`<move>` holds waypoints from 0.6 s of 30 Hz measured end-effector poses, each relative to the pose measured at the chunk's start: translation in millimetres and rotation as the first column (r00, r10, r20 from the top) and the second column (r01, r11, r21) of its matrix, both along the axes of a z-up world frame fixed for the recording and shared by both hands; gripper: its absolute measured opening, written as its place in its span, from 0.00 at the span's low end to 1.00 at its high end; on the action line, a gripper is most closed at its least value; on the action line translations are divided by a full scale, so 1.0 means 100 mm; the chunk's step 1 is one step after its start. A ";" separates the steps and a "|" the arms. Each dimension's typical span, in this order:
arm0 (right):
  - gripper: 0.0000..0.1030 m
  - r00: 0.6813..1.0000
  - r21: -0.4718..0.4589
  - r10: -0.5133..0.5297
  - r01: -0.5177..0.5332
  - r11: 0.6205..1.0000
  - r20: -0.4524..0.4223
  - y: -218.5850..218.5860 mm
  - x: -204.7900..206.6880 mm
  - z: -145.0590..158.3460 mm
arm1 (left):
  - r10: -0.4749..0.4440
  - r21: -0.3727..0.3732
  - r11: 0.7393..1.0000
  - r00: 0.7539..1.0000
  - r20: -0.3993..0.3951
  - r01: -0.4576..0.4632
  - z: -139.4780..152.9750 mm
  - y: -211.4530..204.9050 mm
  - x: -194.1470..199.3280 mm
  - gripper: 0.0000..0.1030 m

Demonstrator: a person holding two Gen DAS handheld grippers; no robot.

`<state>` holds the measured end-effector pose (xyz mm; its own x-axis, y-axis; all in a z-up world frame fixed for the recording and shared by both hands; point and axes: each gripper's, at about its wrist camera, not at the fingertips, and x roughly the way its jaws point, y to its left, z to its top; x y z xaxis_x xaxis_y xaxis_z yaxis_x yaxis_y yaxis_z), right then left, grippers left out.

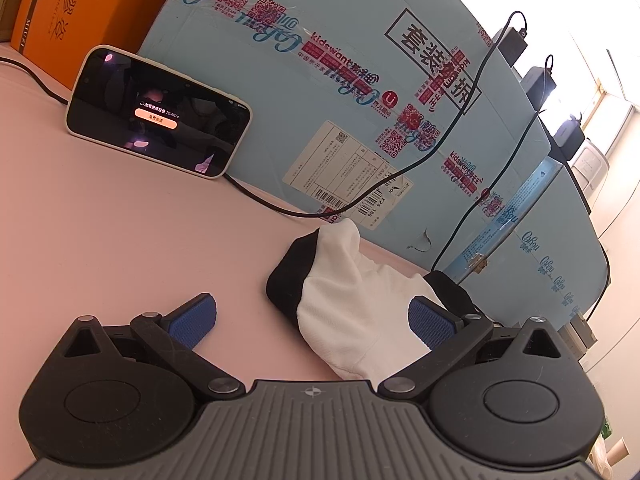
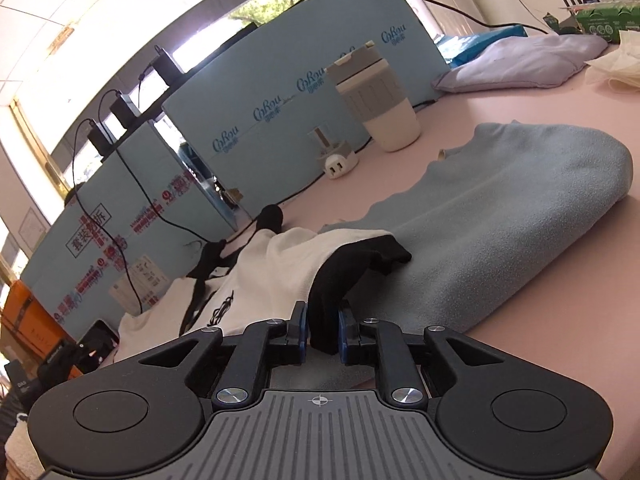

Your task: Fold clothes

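A white garment with black trim (image 1: 352, 280) lies bunched on the pink table (image 1: 120, 220), close to the blue boxes. My left gripper (image 1: 310, 303) stands wide open around its near end; one blue pad (image 1: 430, 322) rests against the white cloth, and the other is clear of it on bare table. In the right wrist view the same garment (image 2: 272, 276) trails away to the left. My right gripper (image 2: 322, 318) is shut on its black cuff (image 2: 360, 264), and the dark cloth fills the narrow gap between the pads.
A folded light-blue garment (image 2: 500, 208) lies right of the right gripper. A phone (image 1: 160, 112) leans on the blue cardboard boxes (image 1: 320, 80), with black cables (image 1: 280, 208) across them. A lidded cup (image 2: 380, 104), a plug adapter (image 2: 336, 162) and a white bundle (image 2: 520, 60) stand further back.
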<state>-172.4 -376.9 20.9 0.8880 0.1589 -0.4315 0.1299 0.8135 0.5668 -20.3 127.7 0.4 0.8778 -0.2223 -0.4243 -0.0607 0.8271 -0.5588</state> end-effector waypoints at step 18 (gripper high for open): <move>0.28 0.994 0.047 -0.110 0.110 0.993 -0.021 -0.62 0.17 0.17 | 0.000 -0.003 1.000 1.000 0.001 0.000 0.00 0.01 0.00 1.00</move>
<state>-155.4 -438.9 37.7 0.8931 0.0817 -0.4423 0.2279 0.7655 0.6017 -20.6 128.9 0.3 0.8782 -0.2237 -0.4227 -0.0600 0.8253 -0.5615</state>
